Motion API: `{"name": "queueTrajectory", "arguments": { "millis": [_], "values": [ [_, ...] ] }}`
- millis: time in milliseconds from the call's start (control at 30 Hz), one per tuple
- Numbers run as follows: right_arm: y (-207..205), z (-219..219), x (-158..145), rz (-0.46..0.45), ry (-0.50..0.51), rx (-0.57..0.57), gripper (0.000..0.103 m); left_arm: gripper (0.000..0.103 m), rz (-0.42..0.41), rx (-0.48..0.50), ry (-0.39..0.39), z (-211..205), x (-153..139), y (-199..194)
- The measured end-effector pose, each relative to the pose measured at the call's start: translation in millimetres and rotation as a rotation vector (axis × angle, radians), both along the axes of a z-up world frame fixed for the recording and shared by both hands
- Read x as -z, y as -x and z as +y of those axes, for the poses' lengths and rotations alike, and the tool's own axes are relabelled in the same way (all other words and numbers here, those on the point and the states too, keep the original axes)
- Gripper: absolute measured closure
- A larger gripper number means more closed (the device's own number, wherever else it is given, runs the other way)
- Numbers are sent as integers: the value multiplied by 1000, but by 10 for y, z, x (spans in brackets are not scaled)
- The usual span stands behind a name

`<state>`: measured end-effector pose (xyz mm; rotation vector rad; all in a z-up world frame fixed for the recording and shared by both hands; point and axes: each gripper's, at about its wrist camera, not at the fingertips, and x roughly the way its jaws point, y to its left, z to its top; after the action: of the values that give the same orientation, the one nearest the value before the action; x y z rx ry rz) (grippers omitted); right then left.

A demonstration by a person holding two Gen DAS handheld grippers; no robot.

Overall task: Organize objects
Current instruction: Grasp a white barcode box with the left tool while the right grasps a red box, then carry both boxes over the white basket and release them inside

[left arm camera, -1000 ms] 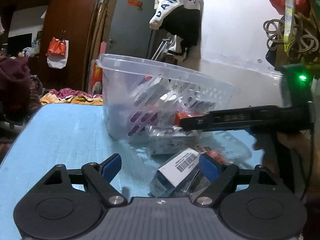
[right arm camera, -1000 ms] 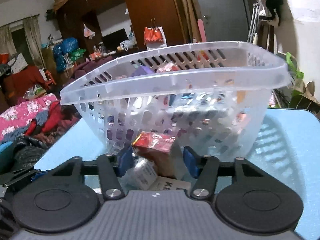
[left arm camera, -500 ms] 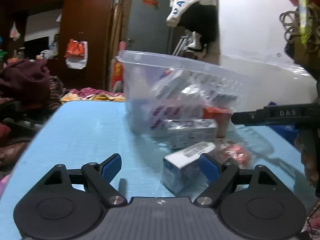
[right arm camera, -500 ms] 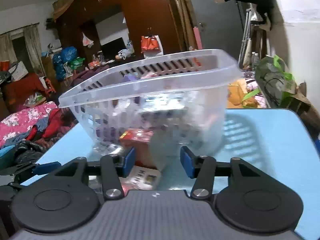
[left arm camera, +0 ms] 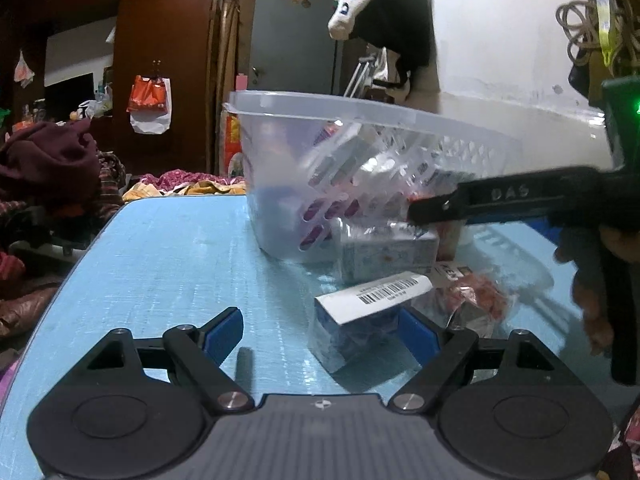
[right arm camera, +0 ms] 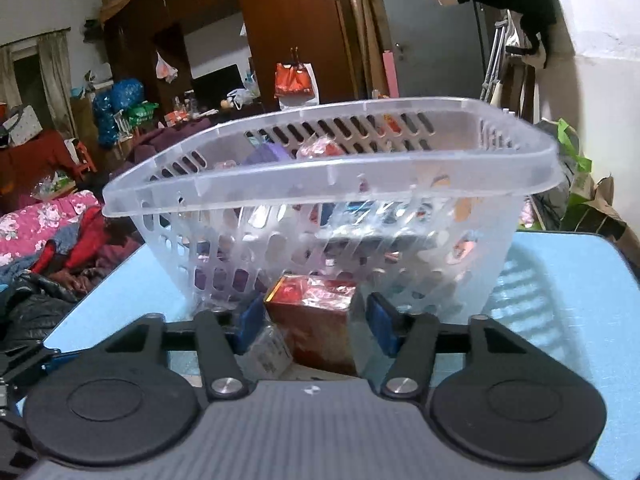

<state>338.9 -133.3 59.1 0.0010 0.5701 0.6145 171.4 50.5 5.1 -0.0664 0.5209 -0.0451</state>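
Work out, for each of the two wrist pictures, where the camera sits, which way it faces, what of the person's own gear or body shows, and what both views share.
Left wrist: sits on the left gripper, low over the blue table, facing the barcoded box and the basket; its jaws stand wide, and the right gripper and hand enter from the right.
Right wrist: sits on the right gripper, facing the basket's slotted side; its jaws flank a red box.
Shared: basket, table, red hanging bag.

basket (right arm camera: 328,168): translucent slotted plastic | box (right arm camera: 316,316): glossy film wrap
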Motion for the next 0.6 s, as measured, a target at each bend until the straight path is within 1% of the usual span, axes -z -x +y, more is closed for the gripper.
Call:
{"name": "queueTrajectory", "arguments": {
  "millis": [100,200,300,333,367,400,433,500,567,600],
  "values": [
    [53,-123,-46,-16,9,11,44,16,9,10,-16,-81,-3,-31],
    [95,-273,-98,-36,7,25,44,16,27,-14,-32,-132,-4,-71],
    [126,-375,-119,-35,-11,22,44,17,46,-24,-28,-143,-7,-106],
    [135,-408,-126,-37,-15,25,44,25,45,-21,-29,-153,-7,-108],
    [137,-439,-131,-40,-18,27,44,47,37,-6,-21,-159,-10,-96],
    [140,-459,-135,-41,-22,25,44,56,34,10,-12,-163,-11,-89],
    [145,-477,-139,-41,-28,23,44,56,29,23,-4,-171,-10,-83],
    [175,-520,-130,-50,-35,16,44,57,-8,67,-20,-210,-6,-17],
    [206,-552,-128,-66,-38,3,44,58,-44,72,-45,-242,4,46],
    [221,-560,-125,-72,-36,1,44,58,-60,74,-42,-241,8,72]
  ]
}}
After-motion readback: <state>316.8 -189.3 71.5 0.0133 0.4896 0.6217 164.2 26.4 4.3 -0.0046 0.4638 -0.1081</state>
